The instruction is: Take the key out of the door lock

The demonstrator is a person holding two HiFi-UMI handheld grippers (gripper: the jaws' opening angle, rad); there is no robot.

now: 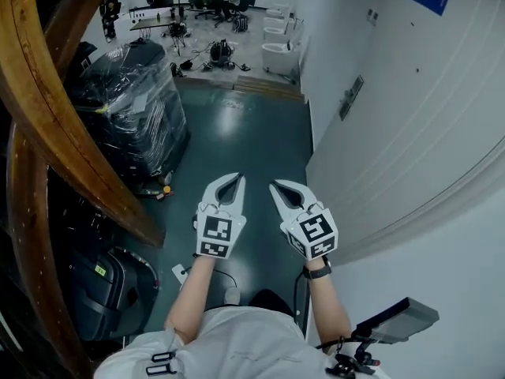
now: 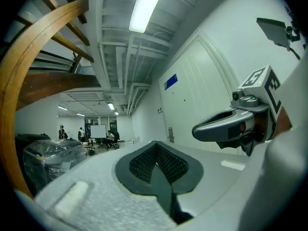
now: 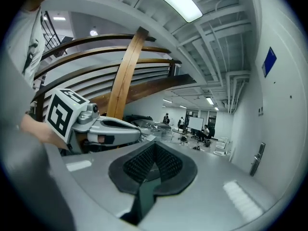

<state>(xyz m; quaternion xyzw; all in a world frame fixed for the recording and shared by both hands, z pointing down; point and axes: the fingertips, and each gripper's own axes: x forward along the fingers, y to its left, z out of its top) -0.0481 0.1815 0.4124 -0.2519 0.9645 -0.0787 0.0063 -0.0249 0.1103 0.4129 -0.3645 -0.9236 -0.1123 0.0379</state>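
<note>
In the head view my left gripper and right gripper are held side by side at waist height over the dark green floor. Both are shut with nothing between the jaws. The door lock plate with its handle is on the white wall ahead to the right, well beyond both grippers. It is also small in the right gripper view as the handle and in the left gripper view as the plate. No key can be made out at this distance. Each gripper view shows its own closed jaws, left and right.
A curved wooden stair rail runs down the left side. A plastic-wrapped black stack and a black case stand on the left. White fixtures and people at desks are far down the hall. The white wall runs along the right.
</note>
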